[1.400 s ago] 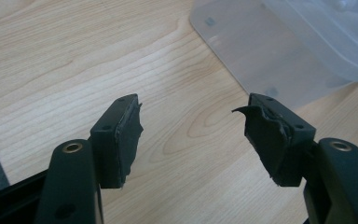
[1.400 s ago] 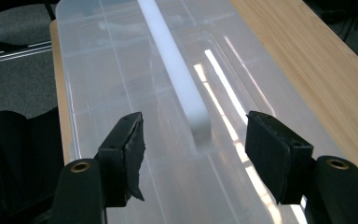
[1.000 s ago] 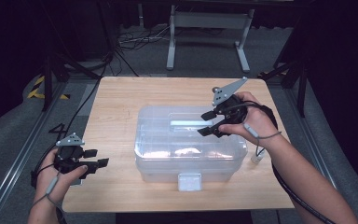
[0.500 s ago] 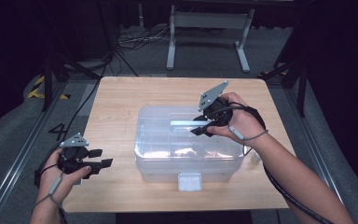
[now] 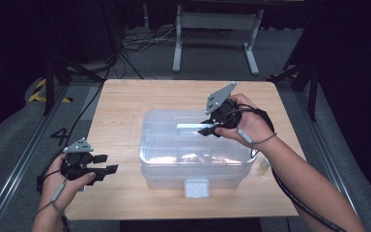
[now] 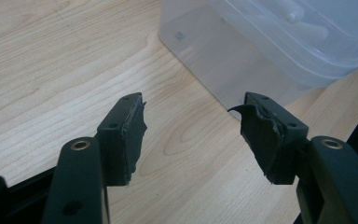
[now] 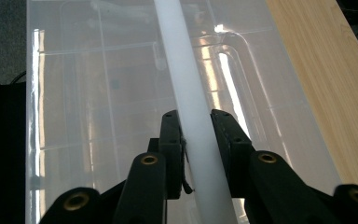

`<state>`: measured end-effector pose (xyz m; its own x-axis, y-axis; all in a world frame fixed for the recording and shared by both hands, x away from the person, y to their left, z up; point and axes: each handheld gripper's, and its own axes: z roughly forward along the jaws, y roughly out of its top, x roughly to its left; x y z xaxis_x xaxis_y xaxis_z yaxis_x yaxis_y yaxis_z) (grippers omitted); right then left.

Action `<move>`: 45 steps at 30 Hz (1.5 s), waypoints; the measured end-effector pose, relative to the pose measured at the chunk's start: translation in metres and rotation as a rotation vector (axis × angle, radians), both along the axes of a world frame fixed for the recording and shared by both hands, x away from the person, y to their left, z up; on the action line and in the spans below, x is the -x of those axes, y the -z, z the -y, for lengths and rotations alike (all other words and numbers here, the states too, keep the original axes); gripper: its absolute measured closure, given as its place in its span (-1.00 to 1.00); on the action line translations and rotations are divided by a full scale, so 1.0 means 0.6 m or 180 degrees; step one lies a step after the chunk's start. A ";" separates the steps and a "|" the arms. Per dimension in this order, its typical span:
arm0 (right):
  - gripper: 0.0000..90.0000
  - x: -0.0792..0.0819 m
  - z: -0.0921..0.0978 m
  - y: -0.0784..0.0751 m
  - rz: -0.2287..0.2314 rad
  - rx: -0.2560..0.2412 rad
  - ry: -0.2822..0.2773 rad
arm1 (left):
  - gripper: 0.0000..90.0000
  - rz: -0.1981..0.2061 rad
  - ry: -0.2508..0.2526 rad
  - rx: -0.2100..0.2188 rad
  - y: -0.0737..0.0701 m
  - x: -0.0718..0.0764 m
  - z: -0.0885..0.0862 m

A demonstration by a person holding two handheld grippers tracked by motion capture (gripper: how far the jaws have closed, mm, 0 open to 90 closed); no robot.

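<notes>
A clear plastic storage box (image 5: 164,159) with its lid on stands mid-table. My right gripper (image 5: 211,129) hovers above the lid's right part, shut on a long white rod (image 5: 189,126) that points left across the lid. In the right gripper view the white rod (image 7: 186,79) runs up between the jaws of that gripper (image 7: 196,135), with the box lid (image 7: 98,93) beneath. My left gripper (image 5: 104,164) is held over the table's front left corner, open and holding nothing. In its own view the left gripper (image 6: 191,126) faces the box's lower corner (image 6: 223,56).
The wooden table (image 5: 121,111) has bare room left of and behind the box. A white latch (image 5: 196,187) sits on the box's front wall. A small pale object (image 5: 264,164) lies right of the box. Metal stand legs (image 5: 212,29) rise behind the table.
The right gripper has moved a little to the left over the lid with the rod in it, and its top plate has tilted. The left gripper has barely moved.
</notes>
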<state>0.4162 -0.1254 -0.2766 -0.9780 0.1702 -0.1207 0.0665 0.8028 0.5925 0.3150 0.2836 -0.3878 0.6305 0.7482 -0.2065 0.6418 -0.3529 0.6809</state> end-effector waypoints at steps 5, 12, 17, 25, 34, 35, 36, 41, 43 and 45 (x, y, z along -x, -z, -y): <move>0.67 -0.006 -0.001 -0.006 -0.0046 0.0016 0.0001 | -0.10 -0.0001 0.0006 0.0012 -0.001 0.001 0.002; 0.64 -0.022 0.001 -0.018 -0.0067 -0.0031 0.0055 | -0.10 0.0034 0.0066 0.0001 -0.004 0.001 0.009; 0.62 -0.033 0.001 -0.028 -0.0068 -0.0025 0.0103 | -0.02 0.0069 0.0085 0.0105 -0.009 0.003 0.015; 0.58 -0.055 0.002 -0.042 -0.0050 -0.0085 0.0190 | 0.16 0.0218 0.0154 0.0239 -0.020 0.009 0.027; 0.55 -0.074 0.005 -0.048 -0.0038 -0.0175 0.0260 | 0.20 0.0274 0.0235 0.0272 -0.027 0.014 0.039; 0.55 -0.078 0.006 -0.049 -0.0050 -0.0183 0.0274 | 0.20 0.0290 0.0251 0.0260 -0.028 0.014 0.040; 0.55 -0.078 0.006 -0.049 -0.0050 -0.0183 0.0274 | 0.20 0.0283 0.0243 0.0270 -0.029 0.015 0.042; 0.54 -0.087 0.005 -0.053 -0.0085 -0.0177 0.0294 | 0.20 0.0327 0.0272 0.0287 -0.033 0.018 0.050; 0.53 -0.094 0.005 -0.055 -0.0108 -0.0187 0.0326 | 0.21 0.0362 0.0307 0.0295 -0.035 0.018 0.055; 0.52 -0.097 0.005 -0.056 -0.0116 -0.0193 0.0335 | 0.22 0.0368 0.0323 0.0295 -0.036 0.019 0.057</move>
<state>0.4743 -0.1286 -0.2432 -0.9579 0.2781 -0.0719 0.1709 0.7530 0.6354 0.3038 0.2492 -0.3662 0.7254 0.6605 -0.1935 0.5216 -0.3441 0.7807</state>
